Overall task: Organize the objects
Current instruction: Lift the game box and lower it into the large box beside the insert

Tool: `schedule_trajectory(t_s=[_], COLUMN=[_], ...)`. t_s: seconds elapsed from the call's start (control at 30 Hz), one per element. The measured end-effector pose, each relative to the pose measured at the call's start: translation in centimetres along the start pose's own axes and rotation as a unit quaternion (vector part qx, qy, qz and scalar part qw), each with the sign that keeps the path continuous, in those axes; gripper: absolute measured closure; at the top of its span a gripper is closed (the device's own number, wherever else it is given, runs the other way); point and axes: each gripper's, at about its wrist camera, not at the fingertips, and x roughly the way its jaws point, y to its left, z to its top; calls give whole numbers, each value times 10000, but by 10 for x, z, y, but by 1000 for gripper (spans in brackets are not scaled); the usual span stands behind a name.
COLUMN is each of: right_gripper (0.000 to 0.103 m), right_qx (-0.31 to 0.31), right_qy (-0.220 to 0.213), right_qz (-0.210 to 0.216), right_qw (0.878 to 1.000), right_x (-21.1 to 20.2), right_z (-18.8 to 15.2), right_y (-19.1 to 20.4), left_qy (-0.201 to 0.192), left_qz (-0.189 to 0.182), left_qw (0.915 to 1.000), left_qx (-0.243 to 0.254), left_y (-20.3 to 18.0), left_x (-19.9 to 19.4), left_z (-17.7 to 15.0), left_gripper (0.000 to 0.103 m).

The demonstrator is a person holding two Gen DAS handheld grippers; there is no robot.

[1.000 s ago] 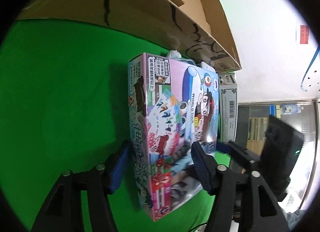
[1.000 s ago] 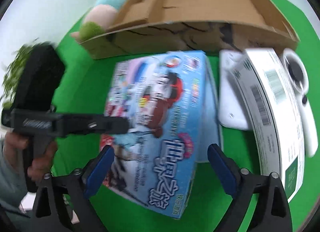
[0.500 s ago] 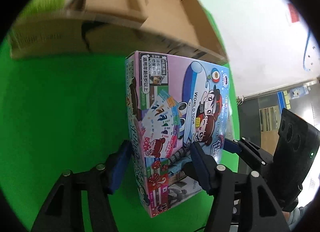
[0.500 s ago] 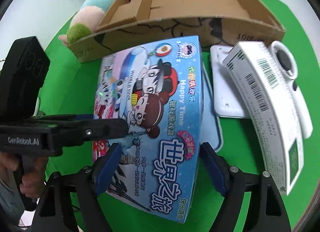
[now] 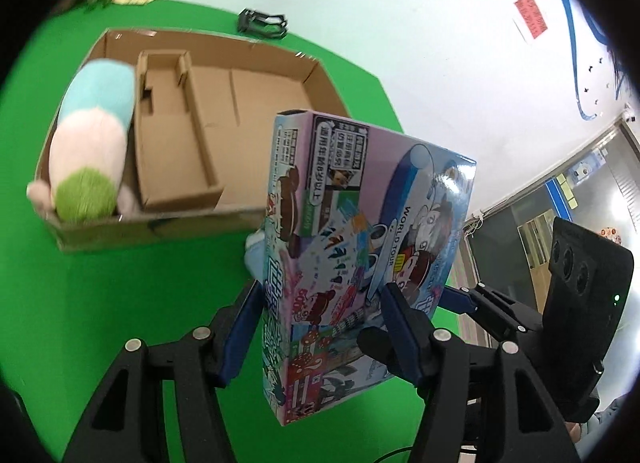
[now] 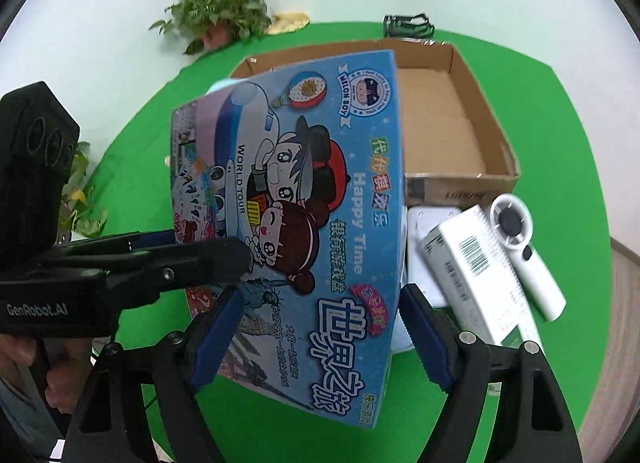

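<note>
We clamp game box with left gripper | right gripper too (steadier) | carton ahead.

Carton: right half bare, plush fills left end, insert beside it. Game box blocks frame centre. Fan, white box crowd lower right cloth.

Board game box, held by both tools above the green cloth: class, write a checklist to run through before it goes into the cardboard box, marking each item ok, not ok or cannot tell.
1. Left tool clamps the board game box: ok.
2. Right tool clamps it: ok.
3. Box off the green cloth: ok.
4. Free floor in the cardboard box: ok.
5. Plush toy clear of that space: ok.
6. Box flaps shut: cannot tell.
</note>
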Motion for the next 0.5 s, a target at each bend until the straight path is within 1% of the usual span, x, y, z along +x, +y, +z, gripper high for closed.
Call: schedule_trajectory(t_s=[0.03,0.13,0.17,0.23,0.33,0.5], right_gripper=[25,25,25,25,25,25], right_qx=[13,52,66,143,286,262], right_qy=[-26,-115,-153,-189,-236,-432], right_qz=[13,32,33,78,156,100], right_qw=[10000,9999,9999,9997,9992,9987], right_x=[-7,-27,-32,-39,-49,-64], right_z=[-2,7,8,16,26,64], right_y=[-2,-10,-14,-23,-37,-53], left_qy=[-24,-94,-110,-142,-240,-414], left_qz=[-12,1,16,59,72,-16], left_qw=[10000,9999,9999,9998,9994,9989], left_qx=[9,86,119,151,224,230], left_y=[-3,-17,-15,-24,-41,-41], left_x=[-1,1,-6,-2,-6,4], left_z=[5,23,21,33,51,95], left_gripper=[43,43,43,43,43,43])
